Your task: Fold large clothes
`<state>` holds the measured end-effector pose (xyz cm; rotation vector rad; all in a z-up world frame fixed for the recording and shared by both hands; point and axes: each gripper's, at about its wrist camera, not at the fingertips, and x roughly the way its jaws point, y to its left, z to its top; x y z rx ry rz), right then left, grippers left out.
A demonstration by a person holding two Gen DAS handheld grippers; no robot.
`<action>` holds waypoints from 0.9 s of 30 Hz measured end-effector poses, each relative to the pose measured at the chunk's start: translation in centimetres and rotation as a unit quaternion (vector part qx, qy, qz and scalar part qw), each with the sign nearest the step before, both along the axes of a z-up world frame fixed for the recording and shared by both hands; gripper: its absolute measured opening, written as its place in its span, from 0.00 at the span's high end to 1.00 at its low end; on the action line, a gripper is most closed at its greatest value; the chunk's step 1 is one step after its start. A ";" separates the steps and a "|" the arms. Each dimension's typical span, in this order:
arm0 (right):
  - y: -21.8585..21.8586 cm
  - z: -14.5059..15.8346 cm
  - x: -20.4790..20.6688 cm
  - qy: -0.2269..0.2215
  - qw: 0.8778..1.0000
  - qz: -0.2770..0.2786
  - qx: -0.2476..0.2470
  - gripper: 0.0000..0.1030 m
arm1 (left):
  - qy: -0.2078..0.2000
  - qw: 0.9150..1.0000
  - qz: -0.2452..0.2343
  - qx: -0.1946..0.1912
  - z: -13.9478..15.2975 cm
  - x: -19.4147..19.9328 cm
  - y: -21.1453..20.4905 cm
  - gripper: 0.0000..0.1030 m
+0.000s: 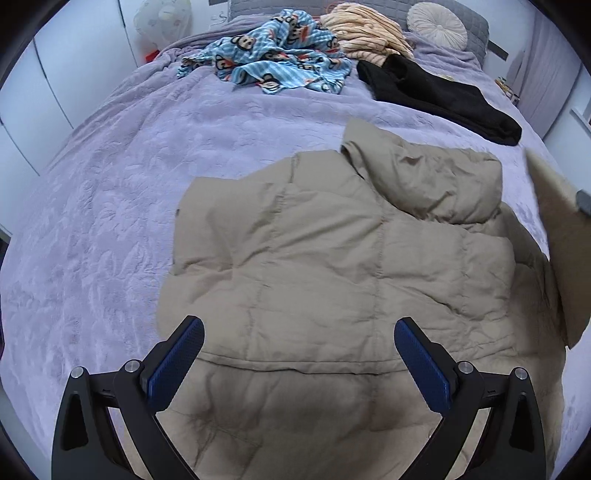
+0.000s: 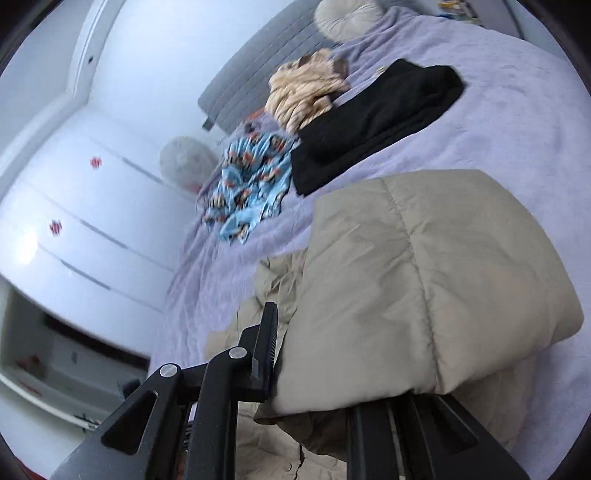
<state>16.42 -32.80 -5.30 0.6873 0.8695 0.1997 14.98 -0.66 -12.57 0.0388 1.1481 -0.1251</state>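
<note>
i have the beige puffer jacket (image 1: 332, 251) lying spread on the lilac bedspread (image 1: 110, 221), directly under and ahead of my left gripper (image 1: 299, 341), whose jaws stand spread wide above the hem with nothing between the blue ribbed pads (image 1: 177, 365). from the right wrist view my right gripper (image 2: 332, 369) is pressed together on a thick fold of the same jacket (image 2: 424, 295); the padded cloth bulges up over the jaws and hides one finger, while the other black finger (image 2: 267, 347) stands against the fold's left edge. in the left wrist view that lifted part shows as a blurred tan flap at the right edge. the jacket is soft quilted fabric with stitched channels, matte and creased, its collar end bunched toward the far side. the bedspread is plush with an embossed leafy pattern. well beyond the jacket lie a flat black garment (image 1: 443, 96), a crumpled light-blue fleece printed with monkey faces (image 1: 273, 55), and a heap of peach striped cloth (image 1: 365, 33) touching it. a round pleated cushion (image 1: 437, 24) rests against the grey padded headboard (image 2: 251, 88). white wardrobe doors (image 2: 92, 206) line one side.
</note>
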 end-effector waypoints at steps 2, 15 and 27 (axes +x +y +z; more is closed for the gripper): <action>3.9 -2.6 1.5 0.027 0.999 0.027 -0.011 0.83 | -0.002 1.000 0.012 -0.007 -0.2 0.4 1.3 0.00; 8.4 -14.3 -0.4 0.139 0.990 0.026 -0.008 0.83 | 0.012 0.999 0.003 -0.034 -3.0 1.7 0.8 0.00; 1.6 -8.9 -5.8 0.106 0.987 -0.096 0.077 0.20 | 0.013 0.994 -0.006 -0.107 -2.8 4.3 0.0 0.00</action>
